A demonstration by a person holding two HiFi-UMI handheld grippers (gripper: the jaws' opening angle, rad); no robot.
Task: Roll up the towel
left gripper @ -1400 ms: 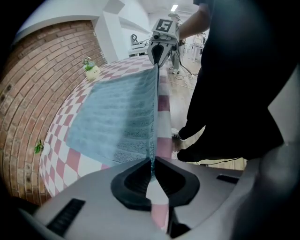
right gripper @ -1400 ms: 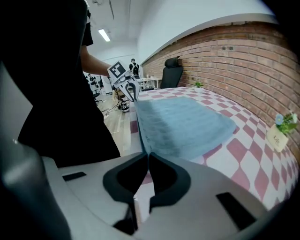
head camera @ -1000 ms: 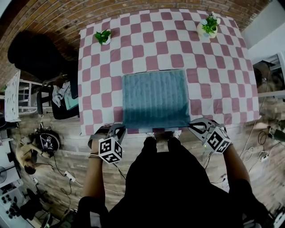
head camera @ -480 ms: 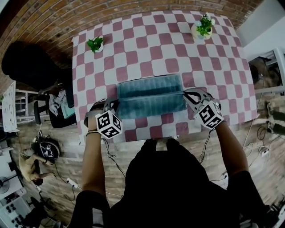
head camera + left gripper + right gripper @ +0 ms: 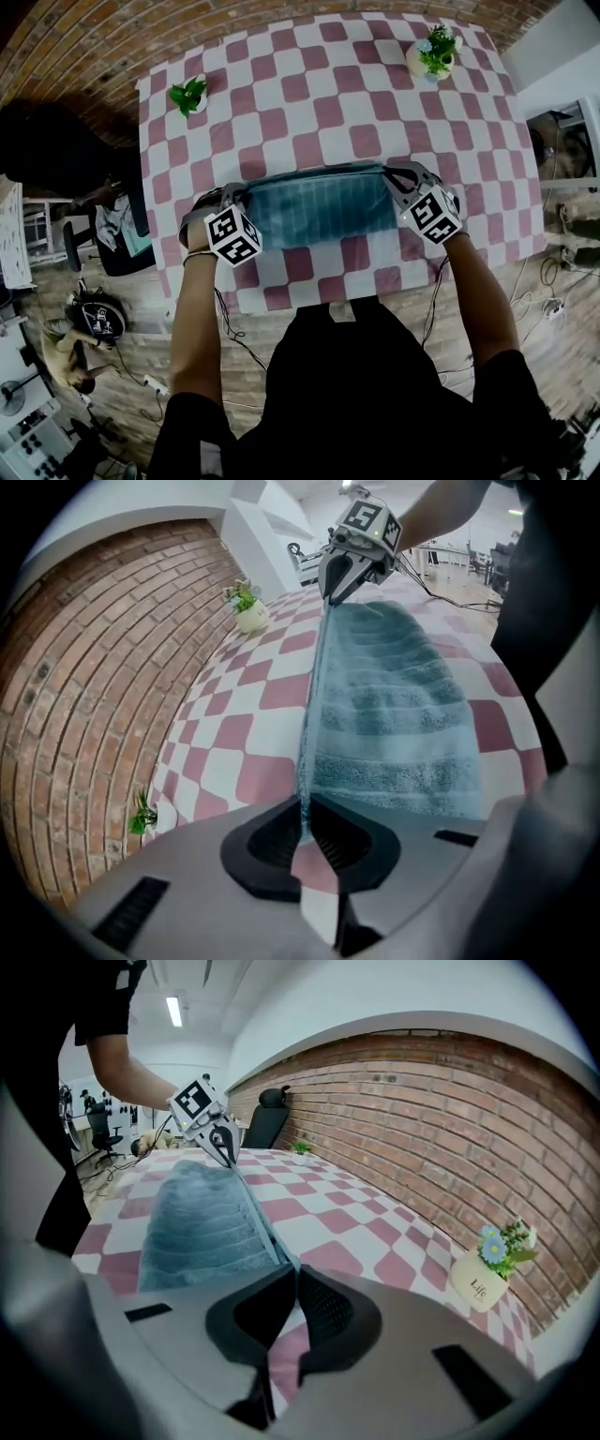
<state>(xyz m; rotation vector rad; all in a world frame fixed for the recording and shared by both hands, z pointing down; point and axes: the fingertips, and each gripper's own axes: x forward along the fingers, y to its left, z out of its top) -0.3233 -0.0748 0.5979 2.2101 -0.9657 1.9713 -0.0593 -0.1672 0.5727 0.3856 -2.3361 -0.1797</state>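
Right, the left gripper [image 5: 246, 193] and right gripper [image 5: 390, 174] each pinch tight on a towel [image 5: 319, 208] corner. It's doubled over on the near half of the table [image 5: 309, 94]: barely started, I'd say, with the rolling still ahead.

Overhead head view; gripper views share towel [image 5: 394, 705].

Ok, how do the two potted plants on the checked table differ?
The right plant has a blue flower among its leaves; the left plant shows only green leaves. The right plant's cream pot looks bigger than the left plant's white pot and bears lettering. Both stand upright on the checked cloth, apart from the towel.
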